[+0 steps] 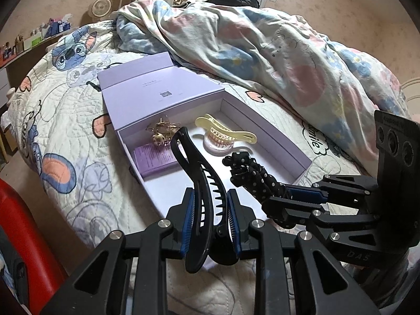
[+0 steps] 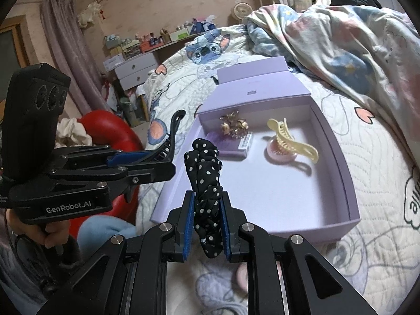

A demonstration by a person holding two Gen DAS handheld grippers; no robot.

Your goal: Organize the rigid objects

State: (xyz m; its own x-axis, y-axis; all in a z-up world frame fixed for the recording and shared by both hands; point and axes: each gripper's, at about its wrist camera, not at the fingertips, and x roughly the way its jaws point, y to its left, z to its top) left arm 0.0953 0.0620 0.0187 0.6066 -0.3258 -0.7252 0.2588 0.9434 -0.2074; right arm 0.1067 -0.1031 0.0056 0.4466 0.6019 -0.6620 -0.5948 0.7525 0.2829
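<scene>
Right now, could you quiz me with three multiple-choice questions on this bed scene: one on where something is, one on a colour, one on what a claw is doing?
1. Where is the yellow hair claw?
A. On the quilt
B. Inside the lilac box
C. In a gripper

2. What colour is the long clip in the left gripper?
A. Black
B. Gold
C. Pink

3. What is the right gripper doing?
A. Standing open, empty
B. Pressing on the box lid
C. Shut on the polka-dot hair tie

Answers: 1 B, it rests on the box floor; 2 A, it is black between the blue pads; 3 C, the pads squeeze the dotted fabric.
</scene>
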